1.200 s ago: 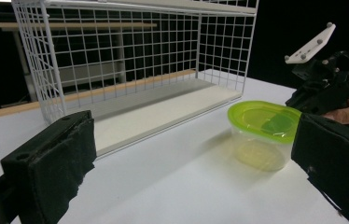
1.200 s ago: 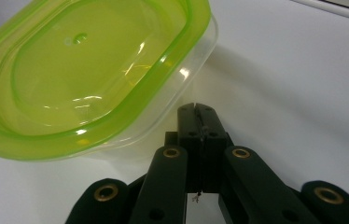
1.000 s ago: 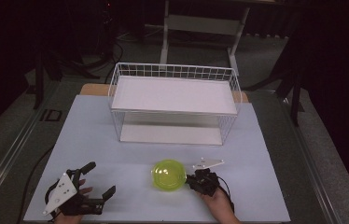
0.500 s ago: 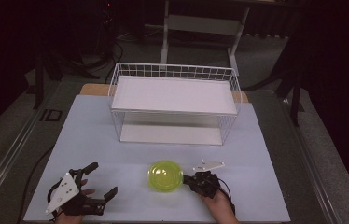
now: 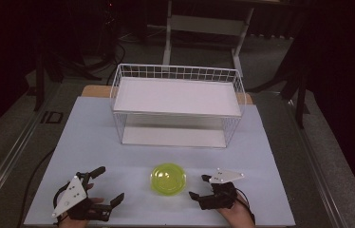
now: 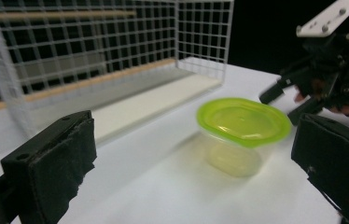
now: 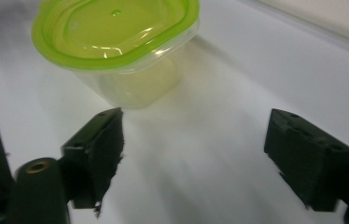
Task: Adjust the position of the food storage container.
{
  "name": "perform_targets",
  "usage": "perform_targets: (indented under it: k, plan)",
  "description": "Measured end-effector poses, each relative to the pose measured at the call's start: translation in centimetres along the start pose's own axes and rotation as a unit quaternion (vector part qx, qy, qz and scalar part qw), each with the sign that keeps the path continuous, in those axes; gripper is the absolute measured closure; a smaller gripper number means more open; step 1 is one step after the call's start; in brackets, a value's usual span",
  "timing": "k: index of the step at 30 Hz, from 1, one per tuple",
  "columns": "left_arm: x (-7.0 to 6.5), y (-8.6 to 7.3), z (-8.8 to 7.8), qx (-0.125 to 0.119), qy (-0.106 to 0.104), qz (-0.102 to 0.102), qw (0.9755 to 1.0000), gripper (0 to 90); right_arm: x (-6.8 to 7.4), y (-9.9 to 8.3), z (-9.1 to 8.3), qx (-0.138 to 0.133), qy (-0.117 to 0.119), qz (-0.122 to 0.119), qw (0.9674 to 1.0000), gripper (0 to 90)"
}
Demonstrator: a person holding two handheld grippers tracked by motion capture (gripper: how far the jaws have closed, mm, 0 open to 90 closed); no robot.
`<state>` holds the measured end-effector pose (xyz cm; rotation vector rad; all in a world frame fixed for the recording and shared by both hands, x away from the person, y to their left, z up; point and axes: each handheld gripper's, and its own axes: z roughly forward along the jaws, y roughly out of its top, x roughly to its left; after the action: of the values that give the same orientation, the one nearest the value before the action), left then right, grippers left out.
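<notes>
Both grippers gape empty — right gripper (image 5: 198, 186) just opening, left gripper (image 5: 110, 186) view showing container (image 6: 242, 128)'s clear body.

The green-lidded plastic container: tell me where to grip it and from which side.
Grip the container by its clear tapered body just under the overhanging green lid, coming in level from the right, where the open right gripper already faces it. The lid's lip would likely stop the pads slipping upward. It stands upright and alone on the white table, so that side is unobstructed.
</notes>
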<state>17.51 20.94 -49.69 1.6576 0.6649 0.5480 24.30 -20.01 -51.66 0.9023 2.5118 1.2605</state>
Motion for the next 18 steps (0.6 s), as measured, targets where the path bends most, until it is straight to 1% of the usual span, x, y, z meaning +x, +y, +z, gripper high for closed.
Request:
perform_targets:
  k: [1, 2, 3, 4, 5, 6, 7, 9, 10, 11, 12, 13, 14, 16, 17, 18]
  plan:
    - [-0.1, 0.0, 0.1, 0.002, -0.003, 0.002, 1.0, 0.4, 0.1, -0.1, -0.3, -0.002, -0.002, -0.002, 1.0, 17.0]
    - [-0.3, 0.1, 0.2, 0.005, -0.008, 0.005, 0.9999, 0.4, 0.1, -0.1, -0.6, -0.005, 0.002, -0.003, 1.0, 15.8]
    - [-0.3, 0.1, 0.2, 0.005, -0.008, 0.005, 0.9999, 0.4, 0.1, -0.1, -0.6, -0.005, 0.002, -0.003, 1.0, 15.8]
    - [-0.6, 0.4, 0.4, 0.007, -0.013, 0.012, 0.9998, 0.4, 0.1, -0.1, -0.9, -0.011, 0.006, 0.0, 0.9999, 15.9]
    - [-0.8, 0.5, 0.5, 0.004, -0.02, 0.01, 0.9998, 0.4, 0.0, 0.1, -1.3, -0.015, 0.016, 0.013, 0.9997, 15.9]
    - [-0.8, 0.7, 0.5, 0.005, -0.024, 0.008, 0.9997, 0.4, 0.0, 0.3, -1.4, -0.019, 0.012, 0.017, 0.9996, 15.9]
    - [-1.0, 0.8, 0.6, 0.002, -0.029, 0.004, 0.9996, 0.3, 0.0, 0.4, -1.6, -0.024, 0.012, 0.016, 0.9995, 15.9]
    - [-1.2, 1.2, 0.8, 0.006, -0.048, -0.007, 0.9988, 0.4, 0.1, 0.7, -2.1, -0.041, 0.007, 0.015, 0.999, 15.9]
    - [-1.3, 1.3, 1.0, 0.008, -0.056, -0.012, 0.9983, 0.4, 0.1, 0.9, -2.3, -0.047, 0.01, 0.014, 0.9988, 15.9]
    - [-1.4, 1.3, 1.1, 0.008, -0.063, -0.016, 0.9978, 0.4, 0.1, 1.1, -2.4, -0.047, 0.011, 0.011, 0.9988, 15.8]
    - [-1.5, 1.4, 1.3, 0.009, -0.071, -0.018, 0.9973, 0.4, 0.2, 1.4, -2.5, -0.044, 0.004, 0.004, 0.999, 15.2]
    - [-1.6, 1.4, 1.5, 0.011, -0.076, -0.017, 0.9969, 0.4, 0.4, 1.6, -2.5, -0.042, 0.0, -0.001, 0.9991, 13.7]
    - [-1.7, 1.4, 1.6, 0.011, -0.077, -0.014, 0.9969, 0.4, 0.5, 1.8, -2.5, -0.041, -0.01, -0.004, 0.9991, 13.4]
    - [-1.8, 1.5, 2.1, 0.017, -0.084, -0.007, 0.9963, 0.4, 0.6, 2.1, -2.4, -0.043, -0.022, -0.005, 0.9988, 12.1]
    - [-1.9, 1.6, 2.2, 0.018, -0.085, -0.005, 0.9962, 0.4, 0.5, 2.2, -2.4, -0.038, -0.017, -0.002, 0.9991, 15.7]
    - [-2.0, 1.7, 2.4, 0.019, -0.087, -0.002, 0.996, 0.4, 0.4, 2.5, -2.3, -0.021, -0.001, 0.0, 0.9998, 16.1]
